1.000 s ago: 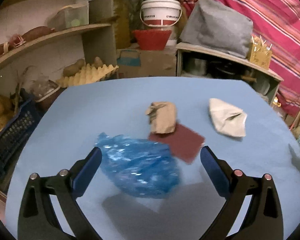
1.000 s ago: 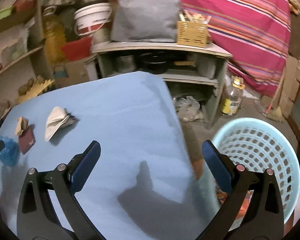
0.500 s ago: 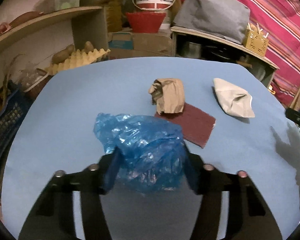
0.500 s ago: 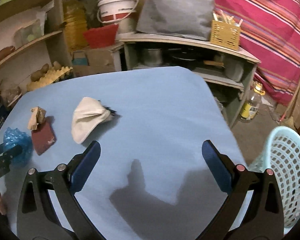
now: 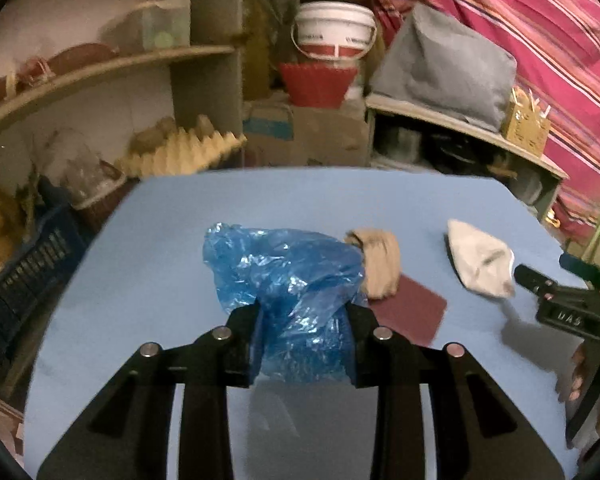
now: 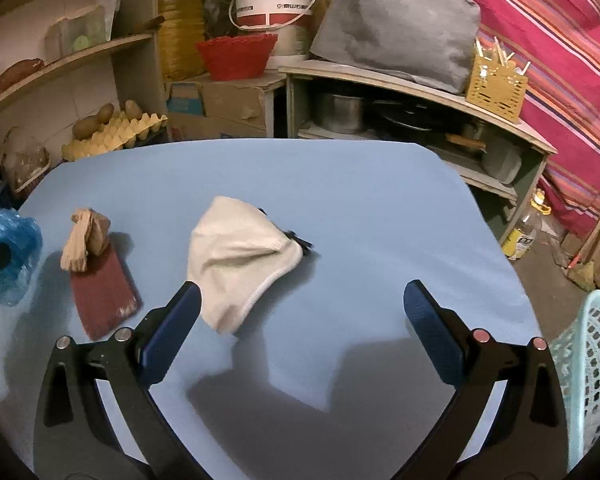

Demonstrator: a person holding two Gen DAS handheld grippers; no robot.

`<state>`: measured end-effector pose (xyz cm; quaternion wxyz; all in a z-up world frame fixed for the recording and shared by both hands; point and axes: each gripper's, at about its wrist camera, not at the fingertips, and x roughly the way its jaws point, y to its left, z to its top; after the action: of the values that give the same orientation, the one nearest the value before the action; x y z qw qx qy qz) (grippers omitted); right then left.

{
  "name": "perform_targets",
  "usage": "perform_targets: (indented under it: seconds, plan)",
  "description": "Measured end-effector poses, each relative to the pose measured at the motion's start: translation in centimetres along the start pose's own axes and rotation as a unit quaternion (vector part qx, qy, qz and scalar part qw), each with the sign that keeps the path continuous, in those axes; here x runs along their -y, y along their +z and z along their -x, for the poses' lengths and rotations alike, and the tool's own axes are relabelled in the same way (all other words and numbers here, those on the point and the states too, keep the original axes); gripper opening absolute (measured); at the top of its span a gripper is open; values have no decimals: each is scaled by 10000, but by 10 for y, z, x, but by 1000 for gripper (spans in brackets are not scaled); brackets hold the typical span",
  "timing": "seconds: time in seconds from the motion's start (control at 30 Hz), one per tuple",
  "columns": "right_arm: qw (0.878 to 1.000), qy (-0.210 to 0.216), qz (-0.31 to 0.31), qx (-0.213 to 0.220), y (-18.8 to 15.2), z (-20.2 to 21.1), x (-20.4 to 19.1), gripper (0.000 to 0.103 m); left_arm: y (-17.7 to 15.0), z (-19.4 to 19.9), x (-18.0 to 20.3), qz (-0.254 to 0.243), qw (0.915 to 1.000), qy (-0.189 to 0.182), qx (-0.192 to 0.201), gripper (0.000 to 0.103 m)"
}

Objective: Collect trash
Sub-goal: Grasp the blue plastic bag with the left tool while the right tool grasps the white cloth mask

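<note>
Crumpled blue plastic bag (image 5: pixel 288 276), glossy and creased, pinched between the closed fingers of the left gripper (image 5: pixel 303 344), just above the blue table (image 5: pixel 172 240): pickup step likely done, carry to the pale mesh basket (image 6: pixel 592 364) beyond the table's right edge probably next. Beside the bag, brown paper wad (image 5: pixel 378 262) and maroon card (image 5: pixel 410 312); farther right, white cloth pouch (image 6: pixel 236 264), right gripper (image 6: pixel 300 320) spread wide, empty, near it.

Glossy crinkled plastic bag (image 5: pixel 288 280), seemingly thin
</note>
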<state>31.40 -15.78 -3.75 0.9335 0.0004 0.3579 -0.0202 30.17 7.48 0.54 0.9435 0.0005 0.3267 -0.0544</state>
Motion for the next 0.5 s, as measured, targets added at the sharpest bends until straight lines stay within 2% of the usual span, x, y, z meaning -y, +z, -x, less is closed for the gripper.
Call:
perform_targets:
  seconds: [0.13, 0.33, 0.5]
  plan:
    - [9999, -22, 95, -86, 11, -14, -13, 99, 10, -1, -18, 209, 9997, 52, 81, 32]
    - [9990, -96, 194, -403, 22, -40, -22, 99, 13, -10, -33, 241, 9992, 311, 54, 32]
    - [9954, -317, 618, -661, 29, -59, -32, 99, 17, -12, -33, 261, 9993, 262, 16, 31]
